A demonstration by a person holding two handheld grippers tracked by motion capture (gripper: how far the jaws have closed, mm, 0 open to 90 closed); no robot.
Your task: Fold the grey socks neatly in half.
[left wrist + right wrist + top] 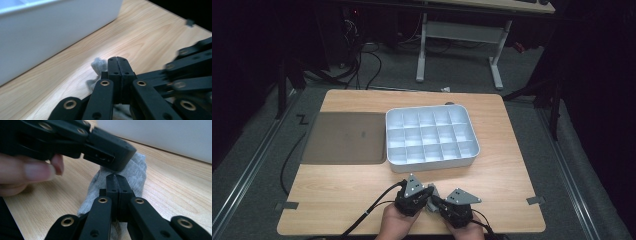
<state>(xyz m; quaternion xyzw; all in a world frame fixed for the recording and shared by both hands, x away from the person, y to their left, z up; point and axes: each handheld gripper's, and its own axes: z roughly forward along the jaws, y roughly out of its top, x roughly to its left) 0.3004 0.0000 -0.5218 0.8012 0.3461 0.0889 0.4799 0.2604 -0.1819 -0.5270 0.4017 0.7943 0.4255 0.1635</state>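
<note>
A small grey sock point(130, 173) lies bunched on the wooden table point(337, 192) near the person's edge, just in front of the white compartment tray point(432, 162) and well to the right of the dark flat mat point(344, 137). In the high view the sock point(432, 204) shows as a pale grey scrap between the two claws, which sit close together at the bottom of the table. In the right gripper view the right claw point(117, 178) has its jaws pressed together with the grey fabric bunched around and under their tips, so it appears to pinch the sock, though the exact bite is hidden by the jaws themselves. In that same view the left claw's tip rests on top of the sock from the upper left, and the fingers of the left hand point(30, 173) curl beside it. In the left gripper view the left claw point(117, 60) has its jaws closed flat against each other, with a tuft of the sock point(98, 65) sticking out just to the left of the tips; whether any fabric is caught between them cannot be told. Behind it rises the plain white wall of the tray point(50, 32). In the high view the left claw point(424, 192) and the right claw point(436, 201) point toward each other, each topped by a grey three-cornered plate.
</note>
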